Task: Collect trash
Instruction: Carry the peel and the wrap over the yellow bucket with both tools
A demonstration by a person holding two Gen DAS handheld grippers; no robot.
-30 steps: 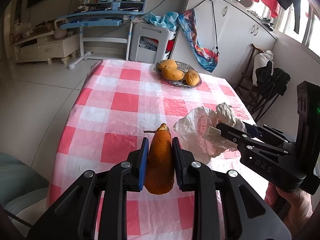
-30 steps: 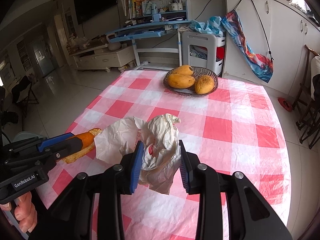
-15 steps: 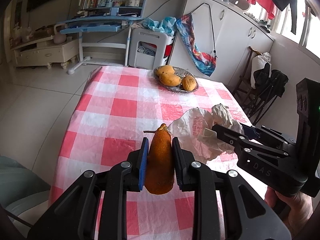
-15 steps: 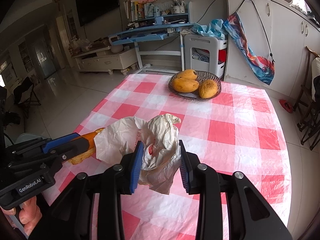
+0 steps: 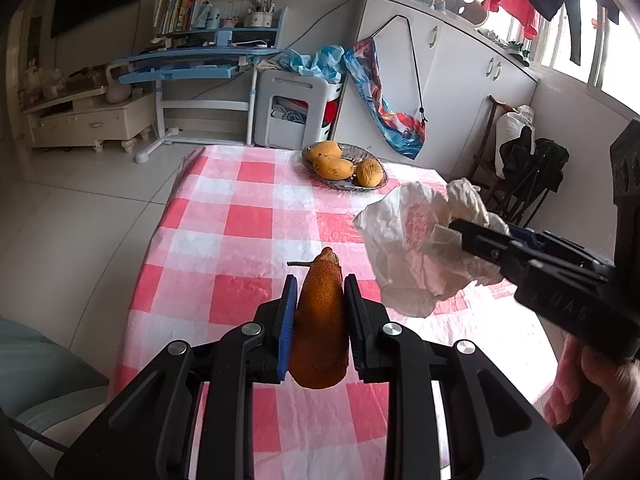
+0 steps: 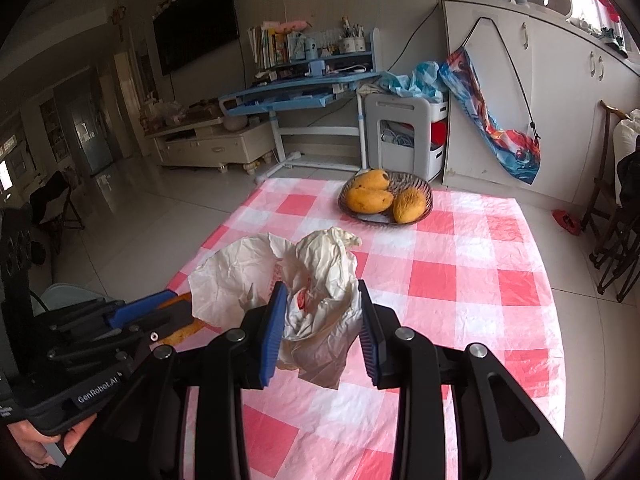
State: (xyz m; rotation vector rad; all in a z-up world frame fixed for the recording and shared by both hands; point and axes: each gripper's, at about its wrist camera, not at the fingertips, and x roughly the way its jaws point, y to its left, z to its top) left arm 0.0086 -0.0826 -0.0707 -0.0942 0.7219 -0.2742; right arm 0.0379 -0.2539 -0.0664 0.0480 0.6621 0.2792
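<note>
My left gripper [image 5: 318,292] is shut on an orange-brown fruit peel [image 5: 320,320], held above the pink checked tablecloth [image 5: 248,220]. My right gripper [image 6: 322,300] is shut on a crumpled white plastic bag [image 6: 316,280] with red print, also held above the table. In the left wrist view the bag [image 5: 416,248] and the right gripper [image 5: 472,236] hang at the right. In the right wrist view the left gripper [image 6: 176,308] sits at the lower left with the peel [image 6: 182,330] partly hidden behind the bag.
A woven dish with three mangoes [image 6: 384,198] stands at the table's far end. Beyond it are a white stool [image 6: 406,136], a blue desk [image 6: 288,96] and white cabinets [image 6: 540,100]. Folded chairs [image 6: 616,240] stand right of the table.
Both grippers have lifted higher and pulled back from the table, each keeping its hold. The bag and peel now hang further above the cloth.
</note>
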